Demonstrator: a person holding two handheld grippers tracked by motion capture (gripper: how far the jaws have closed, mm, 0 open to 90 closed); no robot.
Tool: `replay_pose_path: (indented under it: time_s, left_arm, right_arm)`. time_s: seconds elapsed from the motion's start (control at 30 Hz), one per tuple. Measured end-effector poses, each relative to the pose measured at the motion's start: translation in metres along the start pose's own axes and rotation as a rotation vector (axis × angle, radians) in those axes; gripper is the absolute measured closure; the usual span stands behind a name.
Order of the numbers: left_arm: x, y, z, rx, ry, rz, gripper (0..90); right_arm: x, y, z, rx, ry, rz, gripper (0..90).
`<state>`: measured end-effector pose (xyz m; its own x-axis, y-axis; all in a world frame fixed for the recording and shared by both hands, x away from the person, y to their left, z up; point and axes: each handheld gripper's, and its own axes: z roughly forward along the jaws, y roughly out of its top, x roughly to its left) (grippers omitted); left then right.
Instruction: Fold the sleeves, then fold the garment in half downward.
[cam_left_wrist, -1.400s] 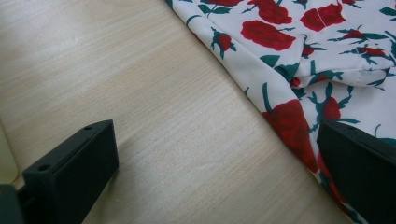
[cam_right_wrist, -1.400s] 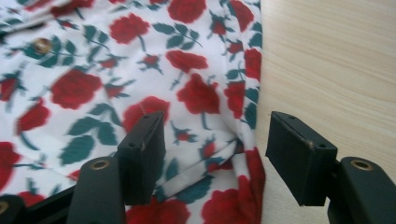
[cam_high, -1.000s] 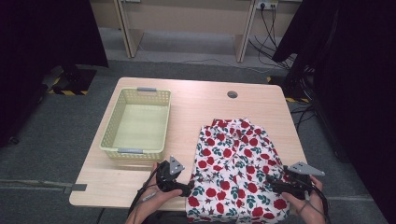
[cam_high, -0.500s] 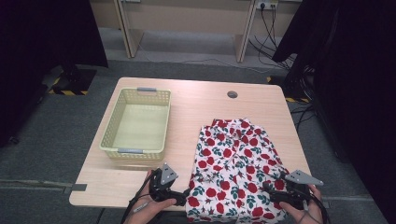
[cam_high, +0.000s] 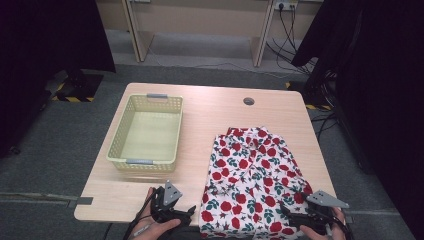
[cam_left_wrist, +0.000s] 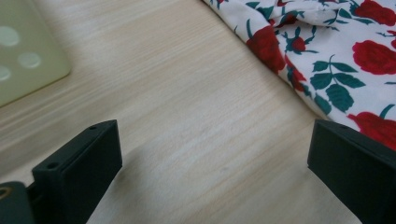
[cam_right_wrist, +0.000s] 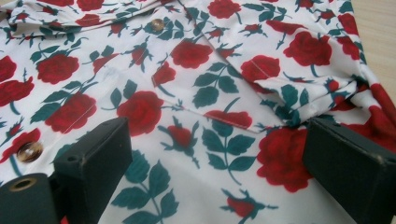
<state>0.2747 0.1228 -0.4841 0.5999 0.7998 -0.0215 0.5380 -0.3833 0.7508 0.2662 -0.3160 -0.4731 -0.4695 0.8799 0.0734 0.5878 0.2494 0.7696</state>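
the rose-print garment (cam_high: 252, 182) lies spread on the near right part of the table (cam_high: 210, 115), its near hem at the table's front edge; the yellow basket (cam_high: 146, 132) stands apart on the left. since the earlier high views both hands have drawn back toward the near edge. the left gripper (cam_high: 186, 212), formerly just beside the garment's left edge, now sits at the table's front edge with jaws wide over bare wood and the cloth edge beside one jaw. the right gripper (cam_high: 286, 212) has just been opening its jaws; they stand wide above the print in the right gripper view, nothing pinched. judgement: a release and retreat, so the garment is free and flat, and any fold or transfer to the basket calls for a fresh grasp at the near hem
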Motion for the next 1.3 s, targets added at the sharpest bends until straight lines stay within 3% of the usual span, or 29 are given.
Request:
replay_pose_path:
  time_s: [0.5,0.8,1.3]
  left_arm:
    - [0.005,-0.017,-0.011,-0.006,0.019,-0.017,1.9]
    - [0.0,-0.018,-0.015,0.014,0.008,-0.004,1.2]
    - [-0.003,-0.019,-0.013,-0.019,0.018,-0.014,2.3]
  right_arm:
    - [0.003,-0.013,-0.004,0.002,0.007,0.004,7.7]
    - [0.004,-0.019,-0.01,-0.013,0.009,0.018,7.6]
    - [0.005,-0.02,-0.013,-0.024,0.014,0.02,7.6]
